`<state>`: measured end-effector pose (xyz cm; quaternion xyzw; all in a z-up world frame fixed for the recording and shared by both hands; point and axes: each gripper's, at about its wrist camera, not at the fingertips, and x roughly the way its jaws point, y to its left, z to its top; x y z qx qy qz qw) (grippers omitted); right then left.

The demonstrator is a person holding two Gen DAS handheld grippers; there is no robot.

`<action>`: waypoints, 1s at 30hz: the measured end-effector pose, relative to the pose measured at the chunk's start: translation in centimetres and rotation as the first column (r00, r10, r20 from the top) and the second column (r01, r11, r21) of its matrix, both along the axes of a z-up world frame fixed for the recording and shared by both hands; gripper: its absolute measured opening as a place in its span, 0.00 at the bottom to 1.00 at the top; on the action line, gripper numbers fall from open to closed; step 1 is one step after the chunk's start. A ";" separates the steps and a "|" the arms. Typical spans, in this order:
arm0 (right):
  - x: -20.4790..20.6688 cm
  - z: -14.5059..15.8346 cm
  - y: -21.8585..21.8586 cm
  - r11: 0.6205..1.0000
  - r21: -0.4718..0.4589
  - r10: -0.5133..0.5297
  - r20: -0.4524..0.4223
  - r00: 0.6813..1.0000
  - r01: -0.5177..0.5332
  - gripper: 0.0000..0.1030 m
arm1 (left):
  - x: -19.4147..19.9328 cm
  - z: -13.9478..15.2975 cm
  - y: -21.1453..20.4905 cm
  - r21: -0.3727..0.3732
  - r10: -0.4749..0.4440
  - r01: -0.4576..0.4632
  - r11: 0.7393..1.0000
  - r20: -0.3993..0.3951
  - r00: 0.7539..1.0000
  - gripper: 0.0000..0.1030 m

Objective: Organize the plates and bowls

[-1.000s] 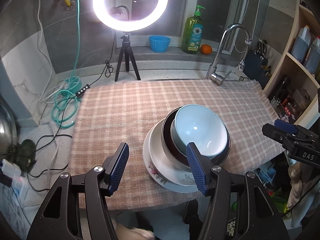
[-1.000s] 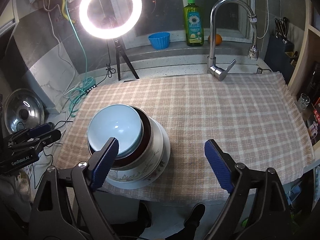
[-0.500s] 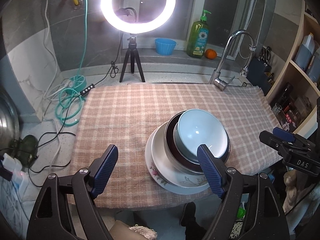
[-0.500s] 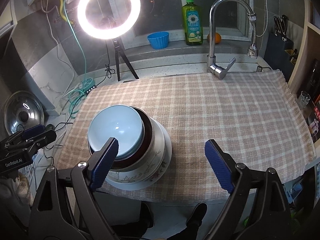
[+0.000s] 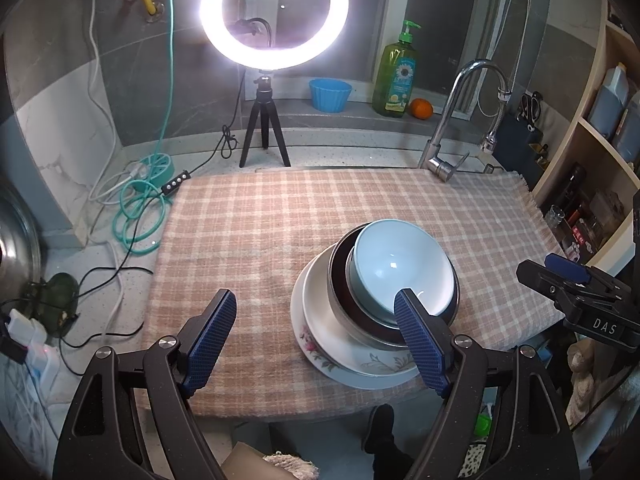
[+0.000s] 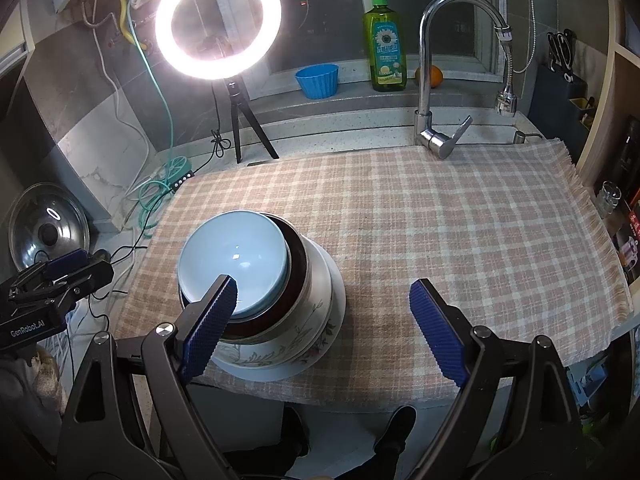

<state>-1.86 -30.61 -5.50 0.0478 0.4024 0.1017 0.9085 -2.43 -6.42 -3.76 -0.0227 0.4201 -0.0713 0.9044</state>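
Bowls, a pale blue bowl (image 5: pixel 402 270) nested in a dark bowl (image 5: pixel 340 280), sit stacked on floral plates (image 5: pixel 316 344) near the checked cloth's (image 5: pixel 280 220) front edge, while my left claw (image 5: pixel 316 340) and right claw (image 6: pixel 324 320) gape wide, holding nothing.

loc: home kitchen | evid: chrome sink tap (image 6: pixel 430 80) at back of worktop (image 6: pixel 352 136) | green dish-soap btl (image 6: pixel 385 56) + orange (image 6: pixel 434 77) on window ledge | pot lid (image 6: pixel 48 236) leaning at left | shelves w/ btls (image 5: pixel 612 92) at right | stacked bowls on checked cloth (image 6: pixel 460 220)
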 end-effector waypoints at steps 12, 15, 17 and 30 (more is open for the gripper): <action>0.0 -0.1 0.2 1.000 0.001 0.004 0.000 1.000 -0.004 0.88 | 0.1 0.2 0.1 0.003 0.002 -0.002 1.000 0.004 1.000 0.79; 0.0 -0.1 0.2 1.000 0.001 0.003 -0.002 1.000 -0.003 0.88 | 0.1 0.2 0.2 0.006 0.003 -0.003 1.000 0.006 1.000 0.79; 0.0 -0.1 0.3 1.000 0.001 0.002 -0.002 1.000 -0.002 0.88 | 0.1 0.1 0.1 0.007 0.000 0.000 1.000 0.005 1.000 0.79; 0.2 -0.2 0.2 1.000 0.005 0.002 -0.010 1.000 -0.002 0.88 | 0.2 0.1 0.1 0.007 0.003 -0.003 1.000 0.005 1.000 0.79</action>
